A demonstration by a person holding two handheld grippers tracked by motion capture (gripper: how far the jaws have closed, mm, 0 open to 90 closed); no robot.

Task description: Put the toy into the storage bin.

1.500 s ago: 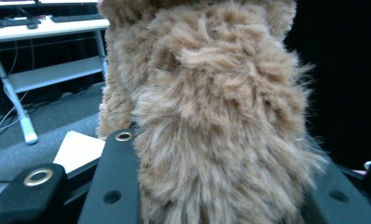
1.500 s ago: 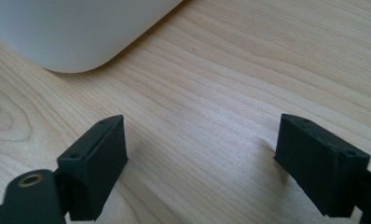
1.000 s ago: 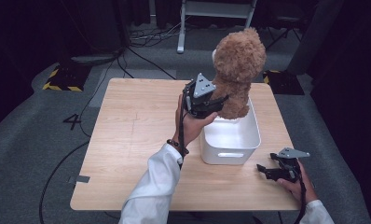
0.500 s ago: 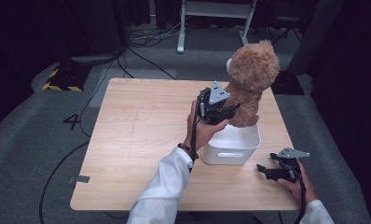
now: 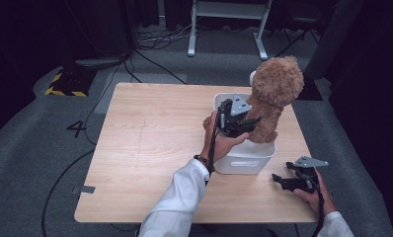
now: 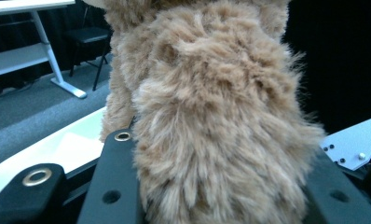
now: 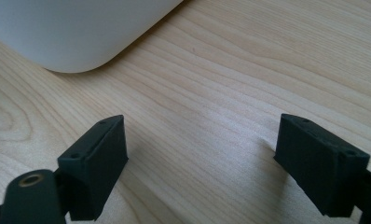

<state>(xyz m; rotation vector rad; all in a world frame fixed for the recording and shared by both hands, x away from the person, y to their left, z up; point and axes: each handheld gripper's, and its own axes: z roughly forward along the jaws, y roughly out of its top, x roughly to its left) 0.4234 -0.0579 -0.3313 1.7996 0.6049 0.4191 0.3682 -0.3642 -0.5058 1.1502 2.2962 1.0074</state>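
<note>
A brown teddy bear (image 5: 271,96) hangs upright over the white bin (image 5: 244,159), its lower part inside the bin's rim. My left gripper (image 5: 246,123) is shut on the teddy bear's body; in the left gripper view the fur (image 6: 211,121) bulges between the two black jaws. My right gripper (image 5: 279,181) rests low on the table near the front right corner, just right of the bin, open with nothing in it. The right gripper view has bare wood between the jaws and the bin's corner (image 7: 76,32) close ahead.
The wooden table (image 5: 145,143) has wide free room on its left half. Beyond the far edge stand a white desk frame (image 5: 224,24), floor cables (image 5: 155,37) and a yellow-black striped block (image 5: 66,81) on grey carpet.
My left gripper has carried the teddy bear to the right and lower, down toward the bin. The right gripper has stayed where it was.
</note>
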